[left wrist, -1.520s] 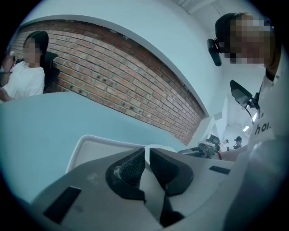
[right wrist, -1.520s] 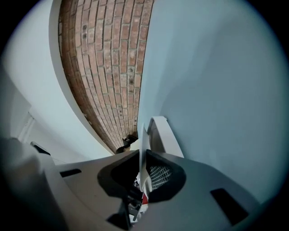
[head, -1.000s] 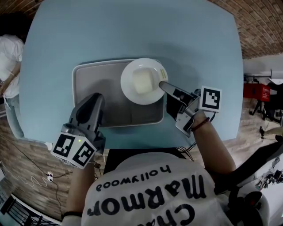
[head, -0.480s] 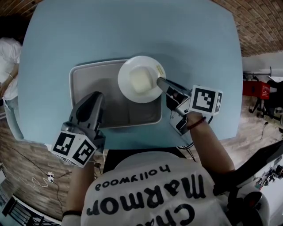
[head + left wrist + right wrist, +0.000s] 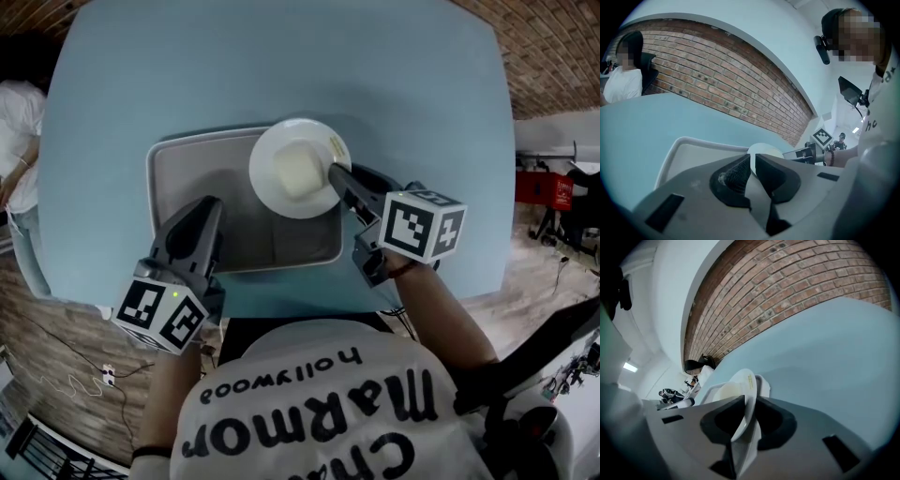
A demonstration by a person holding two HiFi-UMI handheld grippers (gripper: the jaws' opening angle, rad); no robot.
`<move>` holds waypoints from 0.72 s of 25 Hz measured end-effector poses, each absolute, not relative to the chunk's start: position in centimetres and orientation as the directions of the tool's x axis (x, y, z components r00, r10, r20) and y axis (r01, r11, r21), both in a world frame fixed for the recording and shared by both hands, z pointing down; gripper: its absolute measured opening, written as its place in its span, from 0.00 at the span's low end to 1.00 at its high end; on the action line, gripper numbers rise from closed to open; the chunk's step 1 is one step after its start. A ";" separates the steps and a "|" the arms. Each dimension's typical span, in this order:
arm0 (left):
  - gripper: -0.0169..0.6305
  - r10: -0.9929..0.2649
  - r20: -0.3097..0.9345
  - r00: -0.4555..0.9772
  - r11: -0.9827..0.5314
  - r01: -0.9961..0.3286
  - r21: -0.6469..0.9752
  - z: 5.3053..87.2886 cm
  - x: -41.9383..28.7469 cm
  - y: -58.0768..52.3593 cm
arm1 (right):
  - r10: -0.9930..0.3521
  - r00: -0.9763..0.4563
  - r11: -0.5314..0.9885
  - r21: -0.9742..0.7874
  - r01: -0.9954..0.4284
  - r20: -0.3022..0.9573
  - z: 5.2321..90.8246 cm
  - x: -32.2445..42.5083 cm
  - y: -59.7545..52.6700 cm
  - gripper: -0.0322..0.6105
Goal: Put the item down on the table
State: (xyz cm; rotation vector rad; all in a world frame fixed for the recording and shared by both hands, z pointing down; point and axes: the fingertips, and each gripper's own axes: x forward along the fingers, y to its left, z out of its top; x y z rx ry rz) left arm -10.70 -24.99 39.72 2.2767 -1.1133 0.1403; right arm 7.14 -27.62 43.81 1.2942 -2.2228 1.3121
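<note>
A round white plate point(image 5: 293, 166) with a square hollow hangs over the far right corner of the grey tray point(image 5: 187, 187) on the light blue table point(image 5: 281, 66). My right gripper point(image 5: 334, 172) is shut on the plate's right rim. In the right gripper view the plate point(image 5: 740, 389) stands tilted on edge between the jaws of the right gripper point(image 5: 749, 404), with the tray's rim point(image 5: 764, 380) behind it. My left gripper point(image 5: 208, 208) hovers over the tray's near left part, shut with nothing in it. The left gripper view shows the left gripper point(image 5: 753, 161), with the plate point(image 5: 765, 151) beyond it.
A seated person in white point(image 5: 19, 112) is at the table's left edge. A brick wall point(image 5: 717, 89) stands behind the table. Red equipment point(image 5: 536, 192) stands off the table's right side. The table's near edge runs just in front of the tray.
My right gripper has rolled, its marker cube swinging to the near side, and the plate has shifted slightly left and tilted. The left gripper has stayed still.
</note>
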 end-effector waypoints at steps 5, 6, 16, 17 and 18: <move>0.08 -0.680 0.340 0.650 -0.479 -0.744 0.466 39.7 -10.5 -25.1 | -0.577 -0.548 0.223 -0.528 -0.819 0.606 43.9 7.2 -27.6 0.15; 0.08 -0.679 0.340 0.650 -0.479 -0.744 0.465 39.6 -10.4 -25.2 | -0.581 -0.542 0.231 -0.516 -0.825 0.607 43.8 7.2 -27.7 0.15; 0.08 -0.679 0.339 0.651 -0.481 -0.744 0.464 39.7 -10.0 -25.5 | -0.584 -0.451 0.285 -0.349 -0.893 0.675 45.1 7.9 -27.5 0.21; 0.08 -0.679 0.341 0.650 -0.480 -0.744 0.465 39.7 -10.0 -25.5 | -0.582 -0.452 0.282 -0.353 -0.892 0.676 45.2 7.9 -27.4 0.21; 0.08 -0.679 0.342 0.650 -0.478 -0.745 0.465 39.8 -10.1 -25.5 | -0.581 -0.452 0.281 -0.354 -0.892 0.677 45.2 7.8 -27.4 0.22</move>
